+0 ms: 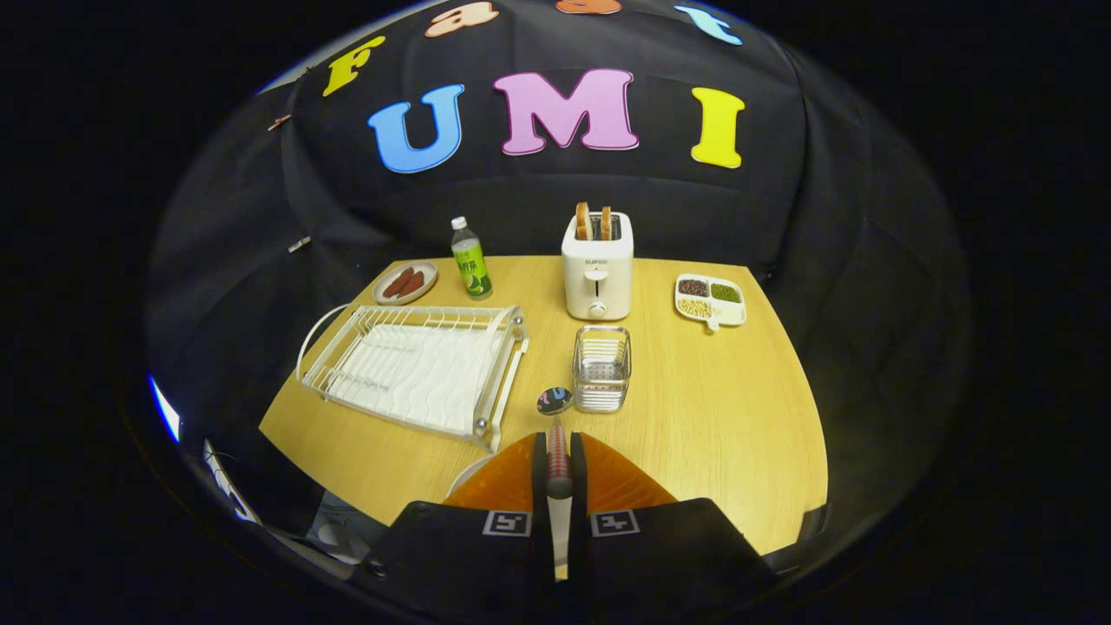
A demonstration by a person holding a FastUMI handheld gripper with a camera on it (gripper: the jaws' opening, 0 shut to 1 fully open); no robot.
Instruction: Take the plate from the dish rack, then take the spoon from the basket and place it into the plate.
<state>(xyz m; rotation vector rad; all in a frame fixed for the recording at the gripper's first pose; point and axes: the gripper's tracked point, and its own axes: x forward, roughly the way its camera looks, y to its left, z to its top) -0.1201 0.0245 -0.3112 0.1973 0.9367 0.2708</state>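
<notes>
Tongs (558,469) in your hand are clamped together on the spoon (555,415), its handle pinched between both fingers and its dark round bowl sticking out just ahead of them, beside the front of the wire basket (601,368). A pale plate (466,476) edge peeks out just left of the fingers, mostly hidden by them. On your left, the white dish rack (417,369) sits on the wooden worktop (720,417). Behind it you have a small dish of reddish food (405,282) and a green bottle (470,259). Beyond the basket stands a white toaster (597,265) with bread in its slots, and to its right a divided tray of grains (710,300). Black cloth walls the booth.
</notes>
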